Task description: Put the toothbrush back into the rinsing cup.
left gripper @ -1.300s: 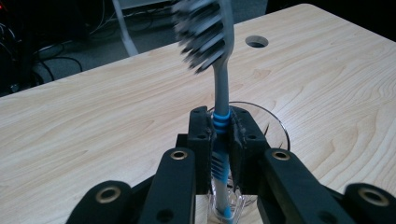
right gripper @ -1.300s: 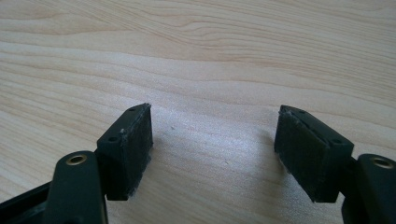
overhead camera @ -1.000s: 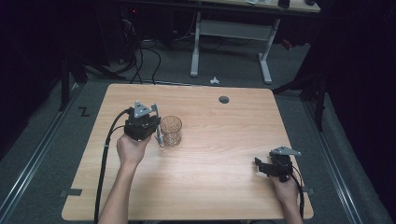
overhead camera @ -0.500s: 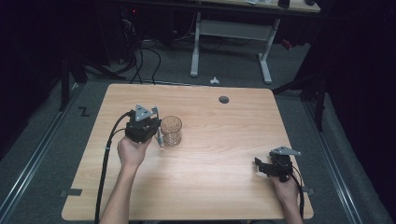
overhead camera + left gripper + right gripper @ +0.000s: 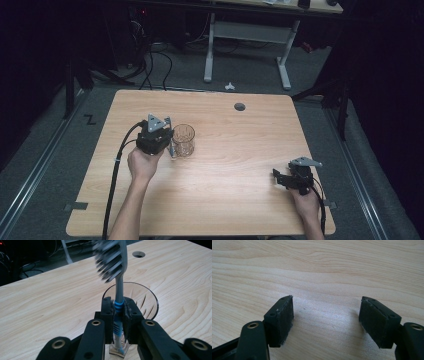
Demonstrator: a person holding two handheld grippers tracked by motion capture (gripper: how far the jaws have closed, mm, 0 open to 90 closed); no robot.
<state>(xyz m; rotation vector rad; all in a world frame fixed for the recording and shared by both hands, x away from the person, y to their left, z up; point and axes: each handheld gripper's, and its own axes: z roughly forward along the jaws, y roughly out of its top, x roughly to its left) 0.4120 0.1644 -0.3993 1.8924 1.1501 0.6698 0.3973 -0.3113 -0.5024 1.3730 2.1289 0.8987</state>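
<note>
beside the glass cup (image 5: 131, 298), the left gripper (image 5: 119, 315) clamps a toothbrush (image 5: 117, 277) upright, best lowered straight in; the right gripper (image 5: 325, 322) rests open.

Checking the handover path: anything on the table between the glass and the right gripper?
No. In the high view, bare table runs from the glass to the right gripper.
</note>
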